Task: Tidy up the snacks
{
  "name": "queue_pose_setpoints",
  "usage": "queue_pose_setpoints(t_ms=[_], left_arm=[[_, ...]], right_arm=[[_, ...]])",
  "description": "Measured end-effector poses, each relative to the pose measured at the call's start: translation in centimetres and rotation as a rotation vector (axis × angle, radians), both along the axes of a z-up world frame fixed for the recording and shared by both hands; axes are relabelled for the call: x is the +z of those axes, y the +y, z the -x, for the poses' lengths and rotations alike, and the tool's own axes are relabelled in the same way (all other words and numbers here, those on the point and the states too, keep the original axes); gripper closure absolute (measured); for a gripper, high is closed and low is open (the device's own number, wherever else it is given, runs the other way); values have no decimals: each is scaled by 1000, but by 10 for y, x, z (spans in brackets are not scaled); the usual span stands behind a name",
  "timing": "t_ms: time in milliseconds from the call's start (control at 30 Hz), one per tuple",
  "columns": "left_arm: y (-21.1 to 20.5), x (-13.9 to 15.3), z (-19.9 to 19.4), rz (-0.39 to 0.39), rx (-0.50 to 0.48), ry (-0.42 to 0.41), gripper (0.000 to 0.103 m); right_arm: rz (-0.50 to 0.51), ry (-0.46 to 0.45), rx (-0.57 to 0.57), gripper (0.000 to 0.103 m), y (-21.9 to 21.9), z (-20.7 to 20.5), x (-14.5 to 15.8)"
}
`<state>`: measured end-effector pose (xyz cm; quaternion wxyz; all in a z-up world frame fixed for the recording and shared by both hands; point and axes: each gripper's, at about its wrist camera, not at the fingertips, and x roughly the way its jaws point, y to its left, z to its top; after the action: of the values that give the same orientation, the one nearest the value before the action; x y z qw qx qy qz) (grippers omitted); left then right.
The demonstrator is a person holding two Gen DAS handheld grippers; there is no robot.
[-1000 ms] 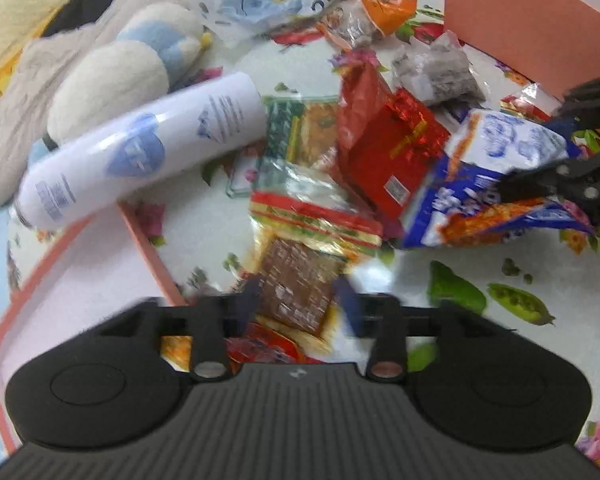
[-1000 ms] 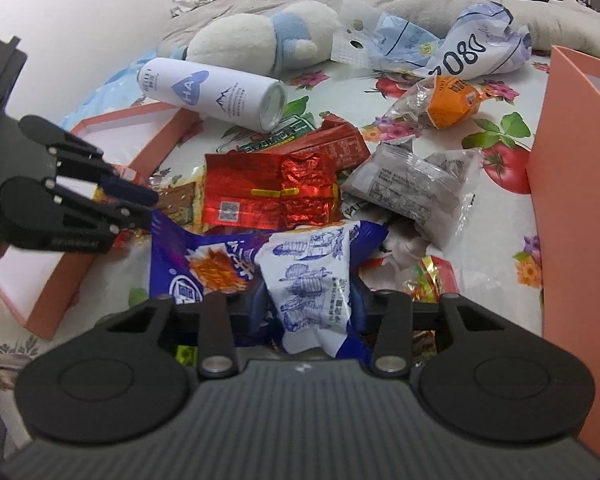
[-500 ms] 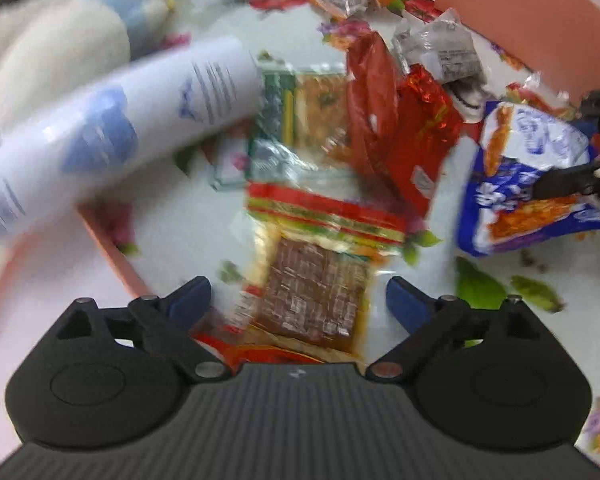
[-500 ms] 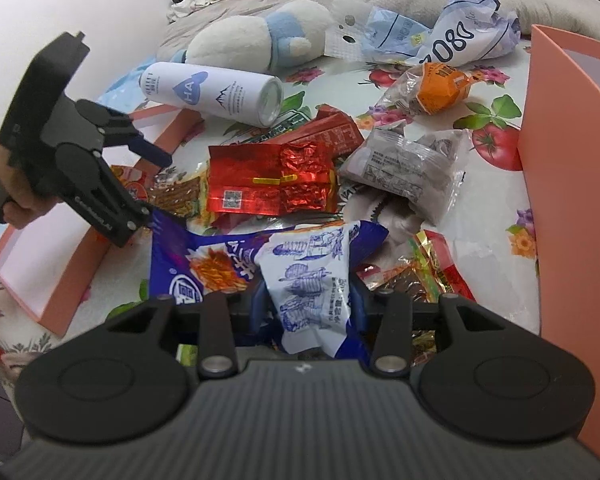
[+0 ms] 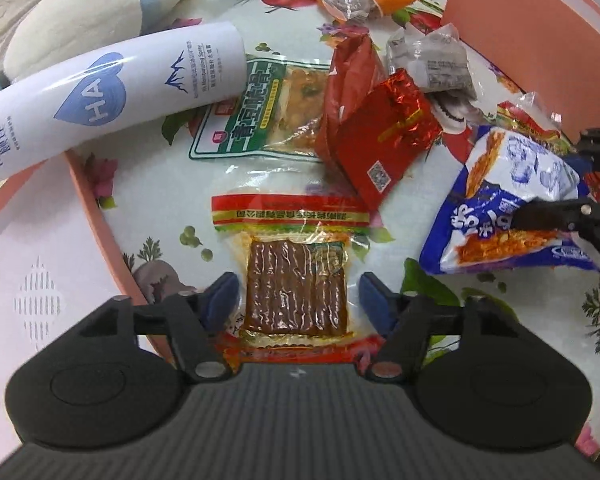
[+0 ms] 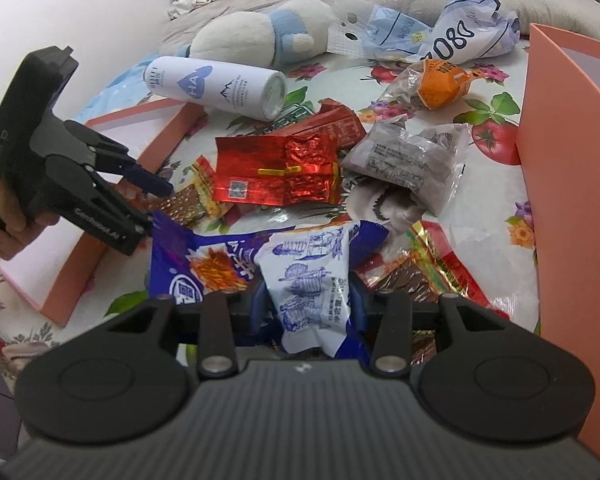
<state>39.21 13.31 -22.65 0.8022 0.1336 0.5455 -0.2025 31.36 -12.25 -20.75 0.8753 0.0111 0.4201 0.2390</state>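
Note:
A clear packet of brown snack strips (image 5: 296,288) with a red and green header lies flat on the flowered cloth. My left gripper (image 5: 296,304) points down over it, one blue pad on each side. Its jaws are closing, with a small gap still showing at each pad. In the right wrist view the left gripper (image 6: 156,208), held by a hand, hovers over the same packet (image 6: 184,204). My right gripper (image 6: 308,304) is shut on a blue and white snack bag (image 6: 228,256), seen at the right of the left wrist view as the bag (image 5: 500,208).
A white spray can (image 5: 112,96) rests on the rim of a shallow pink box (image 5: 28,264) at left. A tall pink box (image 6: 572,160) stands at right. Red foil (image 5: 384,136), green (image 5: 260,108) and grey (image 5: 432,60) packets lie scattered. A plush toy (image 5: 84,16) lies behind.
The left gripper tipped further down over the brown packet, opened wide, then narrowed around it. The right gripper and its blue bag stayed put.

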Motion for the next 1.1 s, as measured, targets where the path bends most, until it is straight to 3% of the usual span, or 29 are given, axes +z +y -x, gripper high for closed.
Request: queue_pose_setpoints(t_ms=[233,467,600,633,667,733,833,933,1033,1100], left_arm=[[-7,8,26,30,98,-33,42],[-14,19,57,97,286,-22,47],[-17,26,83,113,347,-41,49],[-17,28,89,119,370,-43,95],[-16,29,93,111,395,-32,101],[-12,32,101,167,435,-11,102],[-16,30,114,166,442,-13,102],[-13,24,123,227,493,22,102],[-1,19,130,405,593,76,101],[0,17,134,478,657,77,101]], right_arm=[[20,-12,-17,59,-1,18,8],[26,-52,-52,59,-7,44,23],[30,-67,-85,59,-15,62,30],[30,-70,-90,59,-16,66,32],[34,-77,-93,59,-18,71,34],[50,-96,-94,59,-20,82,39],[56,-116,-106,59,-24,93,44],[49,-119,-127,59,-32,100,46],[83,-135,-144,59,-36,108,46],[119,-154,-142,59,-36,115,45]])
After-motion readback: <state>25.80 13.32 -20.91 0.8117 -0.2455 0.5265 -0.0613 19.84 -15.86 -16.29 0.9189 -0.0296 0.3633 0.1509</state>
